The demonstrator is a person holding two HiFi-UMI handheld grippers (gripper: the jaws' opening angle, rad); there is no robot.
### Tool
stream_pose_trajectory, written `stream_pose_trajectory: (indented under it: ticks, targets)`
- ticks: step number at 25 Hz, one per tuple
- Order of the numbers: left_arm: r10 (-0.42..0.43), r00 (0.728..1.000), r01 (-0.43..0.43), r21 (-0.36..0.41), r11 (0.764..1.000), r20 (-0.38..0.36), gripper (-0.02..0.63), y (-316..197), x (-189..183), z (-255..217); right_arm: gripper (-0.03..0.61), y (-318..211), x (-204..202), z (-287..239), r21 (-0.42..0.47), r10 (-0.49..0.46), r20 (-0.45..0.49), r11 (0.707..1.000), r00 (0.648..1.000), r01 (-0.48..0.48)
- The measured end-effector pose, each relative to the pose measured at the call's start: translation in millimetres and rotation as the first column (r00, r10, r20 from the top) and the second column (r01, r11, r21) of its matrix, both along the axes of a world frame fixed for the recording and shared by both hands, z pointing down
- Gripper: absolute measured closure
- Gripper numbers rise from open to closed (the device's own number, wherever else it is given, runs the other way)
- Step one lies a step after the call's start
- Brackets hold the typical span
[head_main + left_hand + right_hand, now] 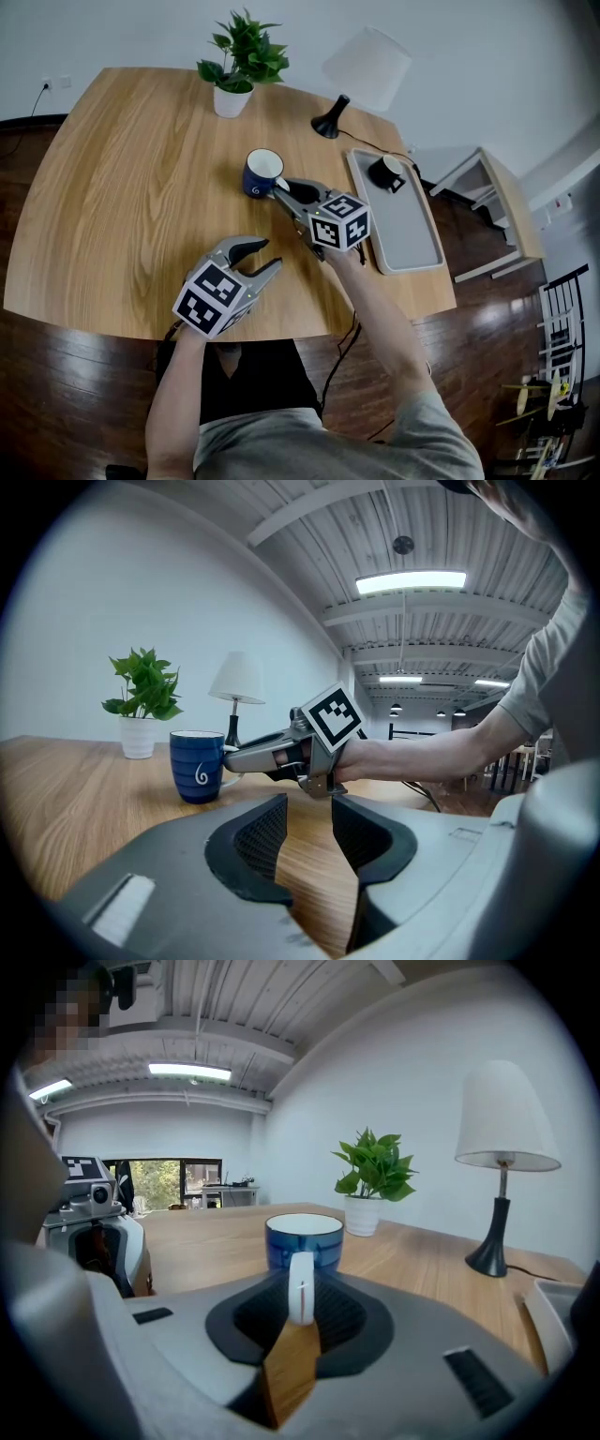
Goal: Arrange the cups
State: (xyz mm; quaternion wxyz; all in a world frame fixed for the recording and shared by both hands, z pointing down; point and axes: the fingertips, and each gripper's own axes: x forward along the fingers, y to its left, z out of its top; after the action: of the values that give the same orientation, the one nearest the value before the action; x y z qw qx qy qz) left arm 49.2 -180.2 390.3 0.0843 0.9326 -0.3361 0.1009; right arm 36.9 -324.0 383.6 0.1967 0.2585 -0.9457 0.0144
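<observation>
The blue cup is stood near the middle of the table, somewhat toward its far edge. Its white handle is clamped by the right claw, whose jaws are closed on it. The left claw is held open and empty by the near edge. What seems a black cup is seen at the far end of the tray along the right edge.
</observation>
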Motion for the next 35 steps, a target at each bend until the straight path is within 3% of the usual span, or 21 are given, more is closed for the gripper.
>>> stream_pose_trajectory:
  ticks: [18,22,27,31,35]
  targets:
    - [0.0,1.0,0.0,-0.017,1.0,0.005,0.457,-1,-2,6,0.499,29,91,-24,0.003,0.095,0.129,0.995,0.987,-0.096]
    - [-0.001,1.0,0.001,-0.022,1.0,0.011,0.459,-3,-4,4,0.499,28,144,-59,0.068,0.16,0.157,0.983,0.974,-0.172]
    - [-0.001,1.0,0.002,-0.028,1.0,0.01,0.46,-3,-1,3,0.499,5,256,-86,0.11,0.332,0.12,0.932,0.935,-0.345]
    - [0.0,1.0,0.001,-0.032,0.999,0.022,0.462,-1,-4,4,0.499,-6,323,-60,0.067,0.425,0.026,0.902,0.905,-0.426]
    - [-0.001,1.0,0.001,-0.025,1.0,0.015,0.462,-2,-1,4,0.499,-11,358,-29,0.025,0.461,-0.062,0.888,0.885,-0.46]
